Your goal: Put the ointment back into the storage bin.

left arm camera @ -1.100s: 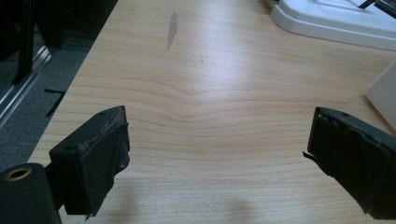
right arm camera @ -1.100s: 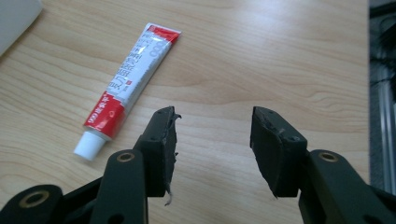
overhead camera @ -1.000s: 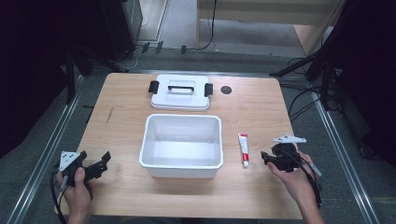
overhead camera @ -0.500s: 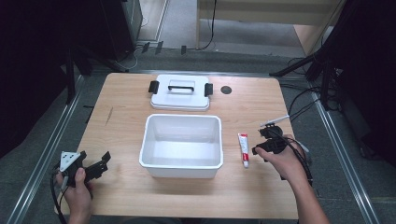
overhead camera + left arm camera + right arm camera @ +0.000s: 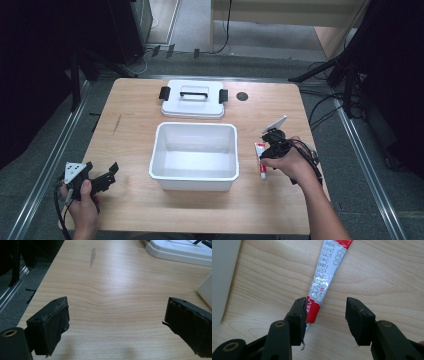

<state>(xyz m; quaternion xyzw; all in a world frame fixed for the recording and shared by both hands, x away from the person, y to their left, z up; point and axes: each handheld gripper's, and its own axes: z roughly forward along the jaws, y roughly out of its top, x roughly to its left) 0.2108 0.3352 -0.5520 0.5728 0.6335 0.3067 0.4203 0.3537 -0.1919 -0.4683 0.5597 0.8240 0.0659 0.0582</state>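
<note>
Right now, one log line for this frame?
right gripper: open over tube | left gripper: open, idle | bin: empty | lid: off

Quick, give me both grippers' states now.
Left gripper: open, holding nothing, above bare table.
Right gripper: open, down over the tube, not gripping it.

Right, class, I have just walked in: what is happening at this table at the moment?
A person holds a gripper in each hand. The right gripper, open, hovers over a red and silver tube lying on the wooden table beside an empty white plastic bin; the tube is not gripped. The left gripper waits open near the table's corner. The bin's white lid lies behind it.
</note>
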